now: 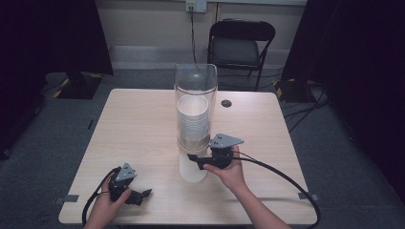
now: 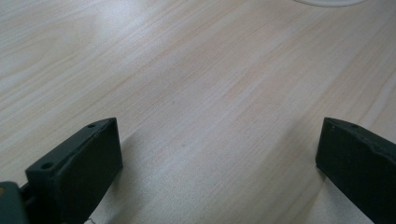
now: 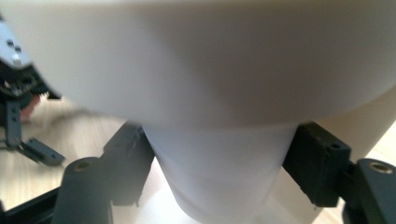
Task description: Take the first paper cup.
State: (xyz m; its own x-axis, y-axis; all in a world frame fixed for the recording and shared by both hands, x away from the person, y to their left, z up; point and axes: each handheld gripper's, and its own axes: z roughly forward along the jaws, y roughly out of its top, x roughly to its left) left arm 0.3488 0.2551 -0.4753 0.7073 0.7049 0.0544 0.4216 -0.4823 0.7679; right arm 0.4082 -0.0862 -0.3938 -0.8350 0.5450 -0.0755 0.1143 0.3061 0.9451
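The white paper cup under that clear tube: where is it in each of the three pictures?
High view: the white cup stands below the clear tube, centre, beside the right gripper.
Left gripper view: only a pale rim sliver at the top edge, probably the cup.
Right gripper view: centre, between the black jaws.
Shared landmark: the wooden table.

One pale wooden table (image 1: 143,124), one clear plastic cup dispenser tube (image 1: 196,83), one stack of white paper cups (image 1: 193,119), one black folding chair (image 1: 241,43), two black two-jaw grippers
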